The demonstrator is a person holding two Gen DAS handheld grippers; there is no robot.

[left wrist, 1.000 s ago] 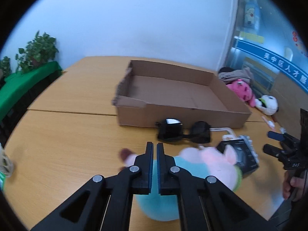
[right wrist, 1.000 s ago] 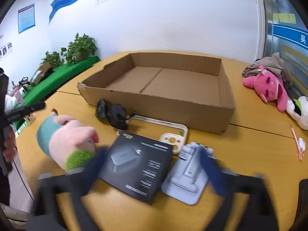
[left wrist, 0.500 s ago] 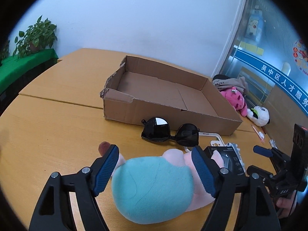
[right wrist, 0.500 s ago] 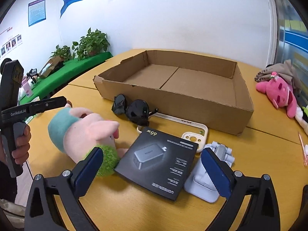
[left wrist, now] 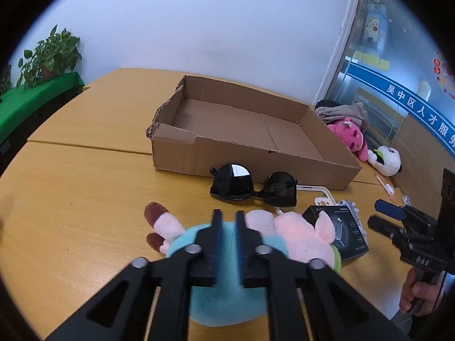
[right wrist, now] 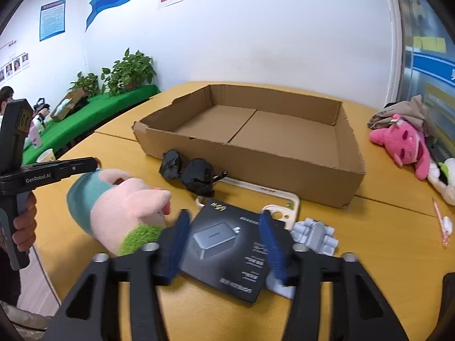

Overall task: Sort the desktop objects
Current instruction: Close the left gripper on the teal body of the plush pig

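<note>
A pink and teal plush pig [left wrist: 227,278] lies on the wooden table in front of an empty cardboard box [left wrist: 244,130]. My left gripper [left wrist: 227,221] is nearly shut, pinching the pig's teal body. Black sunglasses [left wrist: 253,186] lie between pig and box. In the right wrist view my right gripper [right wrist: 224,227] is open, its blue pads on either side of a black charger box [right wrist: 227,248]. The pig [right wrist: 125,207], the sunglasses [right wrist: 190,172], a cream phone case [right wrist: 273,199] and a grey plastic part [right wrist: 312,234] lie around it. The cardboard box [right wrist: 256,139] is behind.
A pink plush [right wrist: 403,145] and a white panda plush [left wrist: 385,160] lie at the table's right edge beside a bundle of cloth. A pink pen [right wrist: 440,221] lies on the right. Green-covered shelves with potted plants [right wrist: 128,71] stand to the left.
My left gripper opened around the plush pig half a second ago and has now closed on its teal body. My right gripper has narrowed and moved down over the black charger box.
</note>
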